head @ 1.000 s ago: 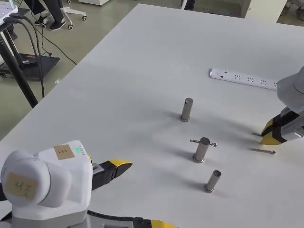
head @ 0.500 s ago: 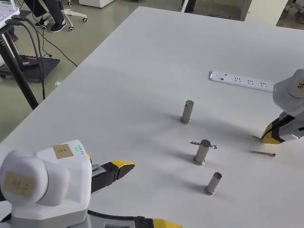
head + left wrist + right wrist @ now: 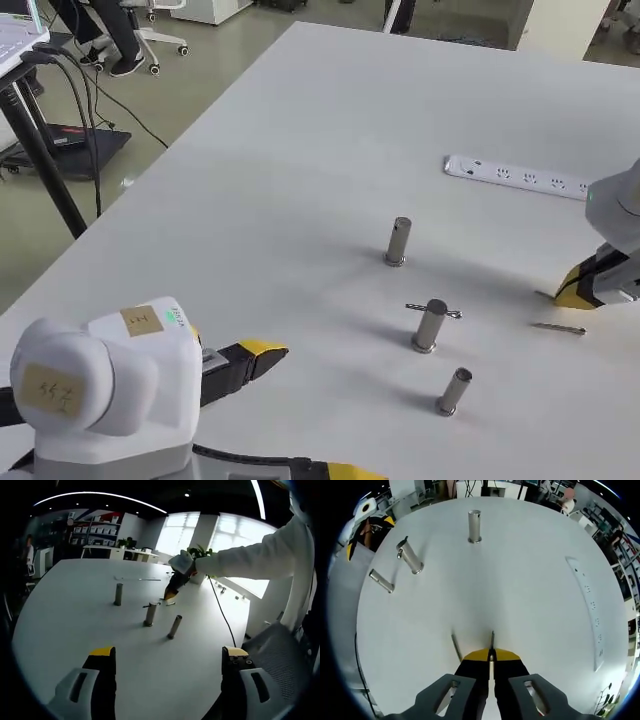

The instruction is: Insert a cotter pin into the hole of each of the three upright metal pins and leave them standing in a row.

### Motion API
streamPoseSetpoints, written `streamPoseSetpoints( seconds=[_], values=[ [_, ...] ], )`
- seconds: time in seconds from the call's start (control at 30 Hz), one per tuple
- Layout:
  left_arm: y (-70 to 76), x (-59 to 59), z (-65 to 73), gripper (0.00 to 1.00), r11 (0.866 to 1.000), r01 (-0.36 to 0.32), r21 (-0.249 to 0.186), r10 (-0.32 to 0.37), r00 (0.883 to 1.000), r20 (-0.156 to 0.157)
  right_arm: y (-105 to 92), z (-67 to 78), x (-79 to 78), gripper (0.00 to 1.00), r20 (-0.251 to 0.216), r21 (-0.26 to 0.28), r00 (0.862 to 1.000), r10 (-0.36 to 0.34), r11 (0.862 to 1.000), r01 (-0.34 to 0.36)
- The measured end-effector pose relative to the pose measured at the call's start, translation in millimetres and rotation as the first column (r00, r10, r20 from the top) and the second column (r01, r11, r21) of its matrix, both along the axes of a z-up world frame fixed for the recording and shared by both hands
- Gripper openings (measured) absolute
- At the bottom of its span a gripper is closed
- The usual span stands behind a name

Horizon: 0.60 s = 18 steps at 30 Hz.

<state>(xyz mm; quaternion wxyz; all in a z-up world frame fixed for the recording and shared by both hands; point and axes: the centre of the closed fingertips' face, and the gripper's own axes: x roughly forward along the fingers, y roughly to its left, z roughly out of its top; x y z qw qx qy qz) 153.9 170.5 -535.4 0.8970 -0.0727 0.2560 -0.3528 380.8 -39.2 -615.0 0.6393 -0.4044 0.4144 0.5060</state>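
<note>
Right tongs barely shifted (pinching cotter pin), white table, office beyond

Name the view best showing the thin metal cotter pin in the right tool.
Right gripper view: thin metal cotter pin juts from right tool. Head view: just its tip. Left gripper view: too small.

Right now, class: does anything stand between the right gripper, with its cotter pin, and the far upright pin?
Nothing visible does. The right gripper, shut on a cotter pin, faces the far pin across bare table. A loose cotter pin lies beside the jaws, off that line.
</note>
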Motion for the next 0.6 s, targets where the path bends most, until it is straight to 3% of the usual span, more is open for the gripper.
streamPoseSetpoints(
  seconds=[0.23,0.33,0.6],
  values=[
    [-3.3,1.4,4.2,0.87,1.0,0.015,0.007,-0.015,1.0,0.013,-4.0,3.0,0.2,0.0,0.025,-0.012,1.0,0.02,1.0,-0.02],
    [-6.7,5.6,11.0,0.89,1.0,0.019,-0.005,-0.019,0.999,0.038,-8.3,9.4,0.6,0.0,0.079,-0.025,0.996,0.039,0.999,-0.037],
    [-26.3,16.4,23.7,0.9,0.998,0.061,-0.008,-0.06,0.995,0.076,-9.3,38.2,-19.3,0.0,0.143,0.058,0.989,0.038,0.997,-0.047]
  ],
)
